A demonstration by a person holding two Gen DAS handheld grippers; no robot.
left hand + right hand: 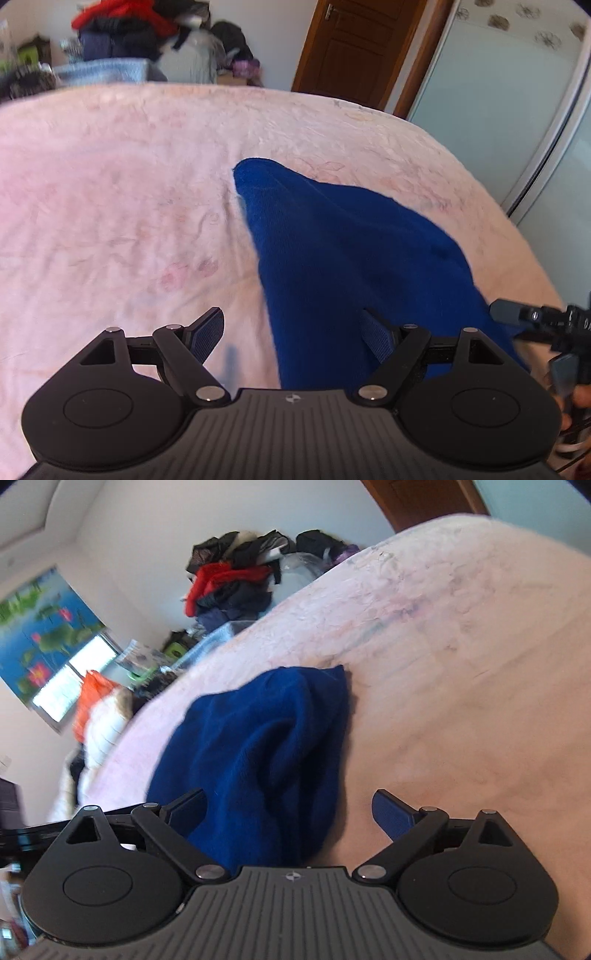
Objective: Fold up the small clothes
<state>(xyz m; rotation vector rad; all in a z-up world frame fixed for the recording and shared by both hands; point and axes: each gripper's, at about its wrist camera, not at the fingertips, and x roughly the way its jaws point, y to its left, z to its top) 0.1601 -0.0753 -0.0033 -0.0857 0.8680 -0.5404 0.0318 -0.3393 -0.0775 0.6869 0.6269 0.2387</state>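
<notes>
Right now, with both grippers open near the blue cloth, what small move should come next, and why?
Probably close the right gripper on the near edge of the blue garment. Its jaws stand wide with the bunched cloth between them, while the left gripper has cloth only at one finger. The garment lies crumpled on the pink bedspread, not yet flat.

The left gripper [293, 334] has its two fingers spread wide apart, and nothing is pressed between them. The right gripper [290, 814] is the same, its fingers far from each other, with no grip on anything. In the left wrist view, the right gripper [532, 317] comes in at the right edge, just beside the left one. Part of the person's hand [581, 400] shows behind it.
</notes>
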